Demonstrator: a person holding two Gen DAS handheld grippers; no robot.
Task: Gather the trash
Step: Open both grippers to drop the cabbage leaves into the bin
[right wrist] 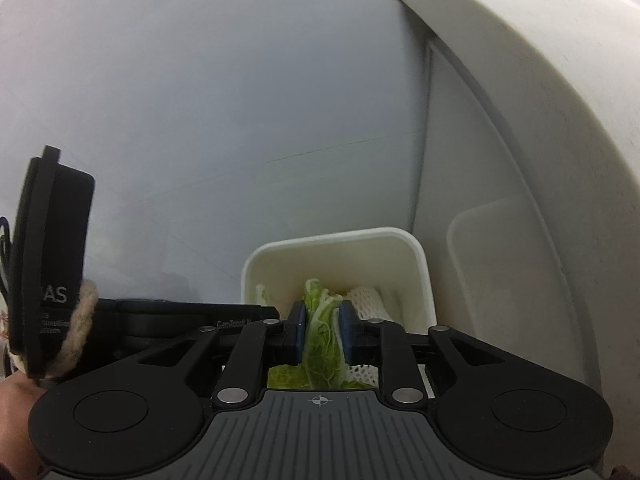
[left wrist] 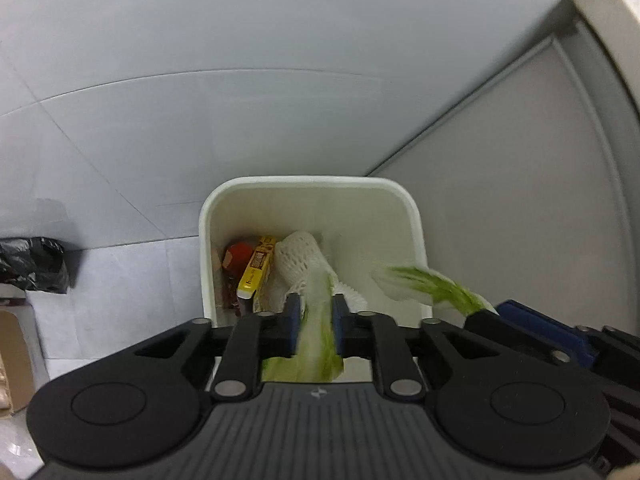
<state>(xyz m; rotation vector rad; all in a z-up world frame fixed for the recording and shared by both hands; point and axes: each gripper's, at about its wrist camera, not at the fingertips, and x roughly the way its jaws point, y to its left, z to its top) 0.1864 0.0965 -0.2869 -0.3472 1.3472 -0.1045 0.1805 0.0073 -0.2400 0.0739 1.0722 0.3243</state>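
Observation:
A white bin [left wrist: 304, 182] stands on the floor below both grippers. In it lie a yellow box [left wrist: 258, 268], a red wrapper [left wrist: 236, 256] and a white foam net [left wrist: 300, 256]. My left gripper [left wrist: 316, 320] hangs over the bin's near edge, its blue pads on either side of a pale green cabbage leaf [left wrist: 318, 340]. In the right wrist view my right gripper [right wrist: 324, 332] is over the same bin [right wrist: 332, 238], its pads against a second cabbage leaf [right wrist: 324, 332], with the foam net [right wrist: 366, 300] beyond. That second leaf [left wrist: 420, 280] also shows at the bin's right rim.
A black rubbish bag [left wrist: 32, 264] and a cardboard box [left wrist: 12, 360] sit at the far left on the tiled floor [left wrist: 120, 280]. A white cabinet front [left wrist: 520, 160] rises just right of the bin. A hand [right wrist: 16, 420] holds the left tool's black body [right wrist: 180, 320].

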